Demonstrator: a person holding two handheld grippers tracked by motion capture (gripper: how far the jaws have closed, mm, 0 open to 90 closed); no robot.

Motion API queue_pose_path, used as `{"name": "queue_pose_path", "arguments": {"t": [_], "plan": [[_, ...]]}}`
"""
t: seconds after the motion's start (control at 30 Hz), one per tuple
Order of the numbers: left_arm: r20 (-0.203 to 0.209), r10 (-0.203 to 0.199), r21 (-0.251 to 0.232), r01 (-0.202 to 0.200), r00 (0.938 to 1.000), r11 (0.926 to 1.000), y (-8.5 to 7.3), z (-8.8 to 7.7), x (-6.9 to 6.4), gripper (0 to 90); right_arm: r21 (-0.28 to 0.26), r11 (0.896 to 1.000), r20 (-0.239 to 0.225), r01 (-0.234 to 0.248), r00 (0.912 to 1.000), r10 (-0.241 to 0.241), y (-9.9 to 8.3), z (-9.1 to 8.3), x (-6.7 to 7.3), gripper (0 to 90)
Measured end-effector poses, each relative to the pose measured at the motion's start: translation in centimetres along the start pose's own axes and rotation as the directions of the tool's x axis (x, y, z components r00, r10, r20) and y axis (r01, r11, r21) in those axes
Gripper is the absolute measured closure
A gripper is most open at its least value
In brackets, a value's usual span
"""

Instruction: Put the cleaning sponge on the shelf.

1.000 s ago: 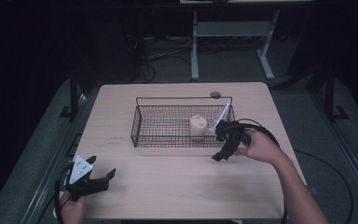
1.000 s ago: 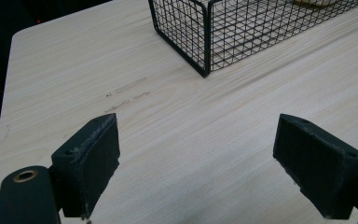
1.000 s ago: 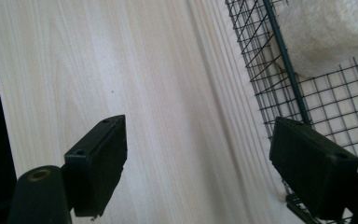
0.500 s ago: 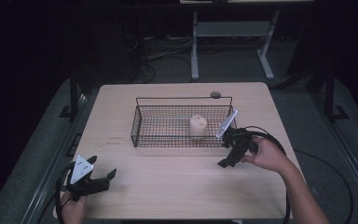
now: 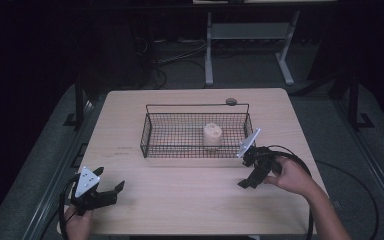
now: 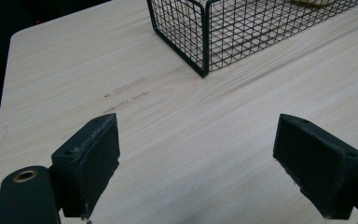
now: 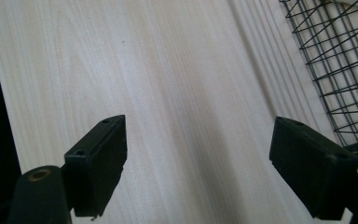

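The right hand-held gripper (image 5: 247, 181) has drawn back from the wire basket (image 5: 195, 150), jaws wide and empty (the pale cup (image 5: 212, 134) sits inside); the left hand-held gripper (image 5: 111, 192) idles open, so the placement looks finished.

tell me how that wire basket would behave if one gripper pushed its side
The wire basket looks like thin open mesh, so probably light; it would likely slide on the smooth table rather than tip, being low and wide. The pale round item inside may shift or topple with it.

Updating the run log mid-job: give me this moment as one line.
right gripper: open, empty, over table outside basket | left gripper: open, empty, near front-left corner | pale round item: inside basket
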State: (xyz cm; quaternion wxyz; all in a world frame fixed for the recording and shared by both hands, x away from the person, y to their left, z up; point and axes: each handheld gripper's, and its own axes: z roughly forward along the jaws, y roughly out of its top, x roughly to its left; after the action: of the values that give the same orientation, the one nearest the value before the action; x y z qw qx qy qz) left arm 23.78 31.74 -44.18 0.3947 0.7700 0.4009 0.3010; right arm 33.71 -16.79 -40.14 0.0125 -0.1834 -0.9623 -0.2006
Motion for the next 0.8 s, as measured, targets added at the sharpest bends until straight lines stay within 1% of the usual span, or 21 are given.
{"name": "queue_pose_path", "arguments": {"t": [0.13,0.2,0.37,0.43,0.47,0.8], "plan": [[0.001,0.002,0.002,-0.002,1.0,1.0,0.0,0.0,0.0,13.7,-0.011,1.0,0.001,-0.003,1.0,0.003,-0.6,0.1,0.2,18.4],[0.0,0.001,0.002,-0.001,1.0,1.0,0.0,0.0,0.0,13.7,-0.004,1.0,0.001,-0.007,1.0,0.007,-0.8,0.2,0.3,18.2],[0.0,0.003,0.003,-0.003,1.0,1.0,0.0,0.0,0.0,13.7,-0.024,0.999,-0.002,-0.023,0.9997,0.023,-1.7,0.4,0.5,18.1],[0.0,0.005,0.004,-0.005,1.0,1.0,0.0,0.0,0.0,13.7,-0.017,0.999,-0.001,-0.028,0.9996,0.028,-2.0,0.5,0.5,18.1],[0.001,0.006,0.005,-0.006,1.0,1.0,0.0,0.0,-0.1,13.7,-0.028,0.999,-0.005,-0.027,0.9996,0.027,-2.2,0.6,0.5,18.2],[0.0,0.006,0.006,-0.006,1.0,1.0,0.0,0.1,-0.1,13.7,-0.046,0.998,-0.005,-0.043,0.9991,0.043,-3.6,1.0,1.0,18.2]]}}
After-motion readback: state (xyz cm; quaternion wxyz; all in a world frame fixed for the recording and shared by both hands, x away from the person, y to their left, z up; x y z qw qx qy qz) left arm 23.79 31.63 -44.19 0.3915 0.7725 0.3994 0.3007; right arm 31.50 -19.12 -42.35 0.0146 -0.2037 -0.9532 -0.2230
